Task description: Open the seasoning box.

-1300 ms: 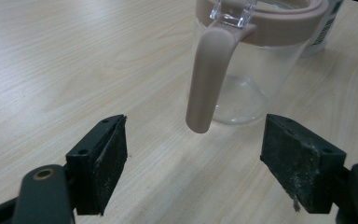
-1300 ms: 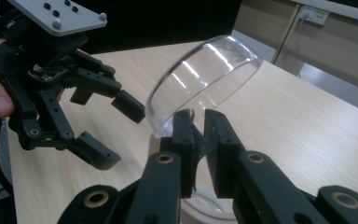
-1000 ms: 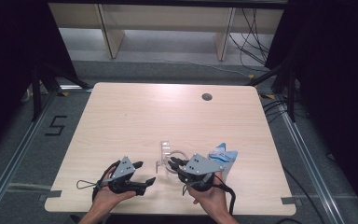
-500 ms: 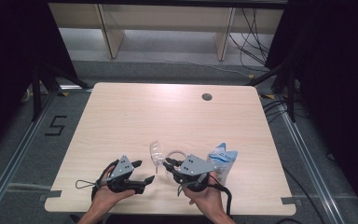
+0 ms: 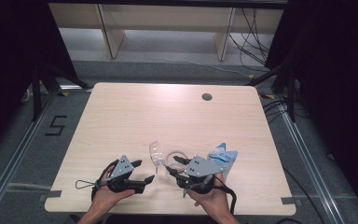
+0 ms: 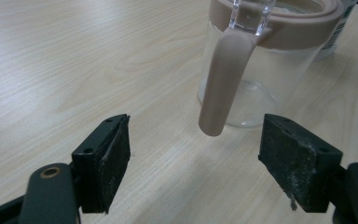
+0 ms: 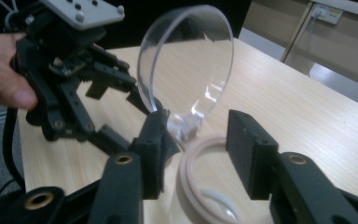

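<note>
Clear jug (image 5: 175, 161) with a pink rim stood at the lower middle of the high view, its lid (image 5: 156, 152) tipped open.
The left tongs (image 5: 143, 171) gaped apart just left of the handle (image 6: 221, 79). The right tongs (image 5: 171, 165) stood apart over the rim, around the lid's hinge. A blue packet (image 5: 223, 158) lay on the desk (image 5: 168, 112) beside it.

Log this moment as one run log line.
left gripper: open, at jug handle | right gripper: open around lid | jug: upright
</note>
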Tool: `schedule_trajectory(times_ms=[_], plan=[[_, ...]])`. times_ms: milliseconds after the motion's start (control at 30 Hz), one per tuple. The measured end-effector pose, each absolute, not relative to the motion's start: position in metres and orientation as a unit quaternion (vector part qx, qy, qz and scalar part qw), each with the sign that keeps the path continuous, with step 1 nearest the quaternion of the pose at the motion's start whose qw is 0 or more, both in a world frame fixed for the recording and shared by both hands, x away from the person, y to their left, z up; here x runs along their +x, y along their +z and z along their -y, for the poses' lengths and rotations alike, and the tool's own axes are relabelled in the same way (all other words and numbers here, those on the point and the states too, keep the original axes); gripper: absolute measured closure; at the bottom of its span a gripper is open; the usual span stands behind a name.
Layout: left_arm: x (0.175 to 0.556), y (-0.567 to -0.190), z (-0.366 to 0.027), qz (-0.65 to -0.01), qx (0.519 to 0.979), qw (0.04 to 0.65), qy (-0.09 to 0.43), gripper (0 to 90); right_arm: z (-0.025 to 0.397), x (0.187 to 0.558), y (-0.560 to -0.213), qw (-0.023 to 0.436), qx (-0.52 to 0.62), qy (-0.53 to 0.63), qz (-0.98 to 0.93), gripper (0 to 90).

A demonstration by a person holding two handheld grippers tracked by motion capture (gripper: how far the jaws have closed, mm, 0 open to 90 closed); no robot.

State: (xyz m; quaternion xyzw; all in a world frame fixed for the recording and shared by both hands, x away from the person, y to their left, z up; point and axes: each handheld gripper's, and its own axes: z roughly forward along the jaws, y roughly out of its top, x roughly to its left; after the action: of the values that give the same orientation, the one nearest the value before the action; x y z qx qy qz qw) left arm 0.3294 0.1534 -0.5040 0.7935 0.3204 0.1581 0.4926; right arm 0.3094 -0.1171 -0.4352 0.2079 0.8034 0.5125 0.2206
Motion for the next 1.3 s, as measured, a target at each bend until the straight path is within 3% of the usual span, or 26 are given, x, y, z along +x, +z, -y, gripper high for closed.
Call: schedule_trajectory(times_ms=[300, 933, 1033, 1300], plan=[[0.329, -0.504, -0.155, -0.326, 0.792, 0.489, 0.164, 24.4, 0.150, 0.294, -0.432, 0.215, 0.226, 0.531, -0.788, 45.3], [0.330, -0.505, -0.155, -0.333, 0.788, 0.490, 0.165, 24.1, 0.205, 0.261, -0.439, 0.225, 0.278, 0.534, -0.766, 41.7], [0.329, -0.505, -0.155, -0.333, 0.790, 0.488, 0.165, 24.1, 0.212, 0.256, -0.440, 0.210, 0.299, 0.532, -0.764, 40.9], [0.329, -0.505, -0.154, -0.333, 0.790, 0.488, 0.165, 24.1, 0.226, 0.245, -0.442, 0.240, 0.311, 0.524, -0.755, 40.1]])
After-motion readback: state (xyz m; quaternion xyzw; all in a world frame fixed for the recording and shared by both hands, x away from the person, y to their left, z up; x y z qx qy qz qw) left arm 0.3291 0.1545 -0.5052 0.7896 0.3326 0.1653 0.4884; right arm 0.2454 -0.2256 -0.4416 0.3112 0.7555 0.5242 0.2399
